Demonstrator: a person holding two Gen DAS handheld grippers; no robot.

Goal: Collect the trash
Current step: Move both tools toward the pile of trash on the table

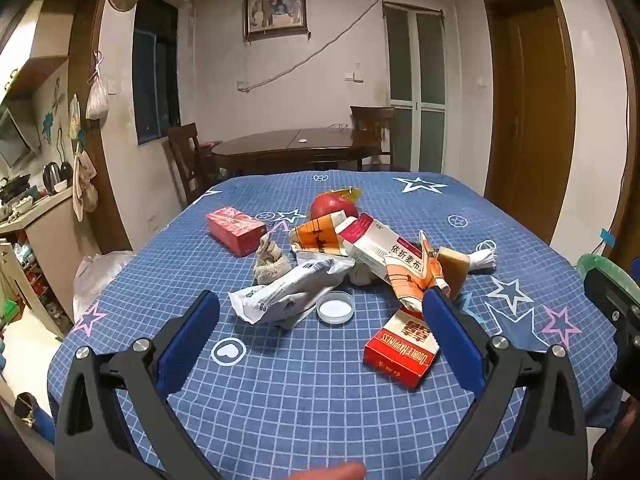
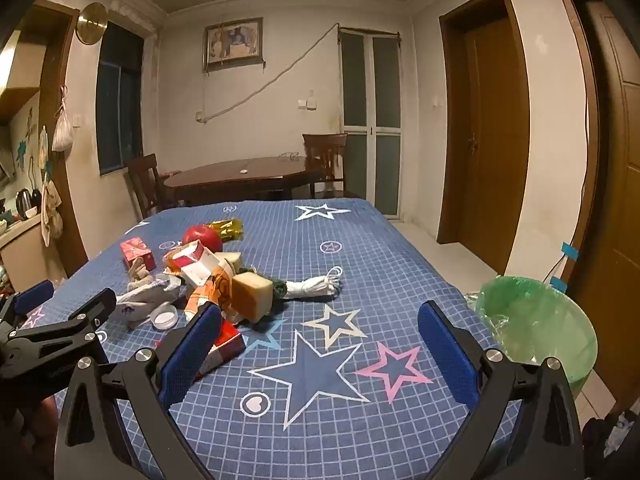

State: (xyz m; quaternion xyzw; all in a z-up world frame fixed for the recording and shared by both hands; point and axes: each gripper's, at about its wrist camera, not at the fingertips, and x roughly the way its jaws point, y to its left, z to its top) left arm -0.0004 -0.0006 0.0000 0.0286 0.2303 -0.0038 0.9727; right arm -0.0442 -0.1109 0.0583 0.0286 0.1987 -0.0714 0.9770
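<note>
A heap of trash lies on the blue star-patterned tablecloth (image 1: 304,392): a red "Double Happiness" cigarette box (image 1: 400,350), a white plastic lid (image 1: 335,307), a crumpled white wrapper (image 1: 288,290), a white medicine carton (image 1: 380,250), orange wrappers (image 1: 412,276), a yellow sponge (image 2: 251,295), a red box (image 1: 235,229) and a red apple (image 1: 332,205). My left gripper (image 1: 320,300) is open and empty, hovering just before the lid and cigarette box. My right gripper (image 2: 320,314) is open and empty over the cloth (image 2: 320,380), right of the heap. A green-lined bin (image 2: 536,328) stands beside the table's right edge.
A white bundled cord (image 2: 316,286) lies right of the sponge. A yellow wrapper (image 2: 228,227) sits behind the apple. A dark dining table (image 1: 292,146) with chairs stands behind. A kitchen counter (image 1: 24,208) is at left, brown doors (image 2: 484,120) at right.
</note>
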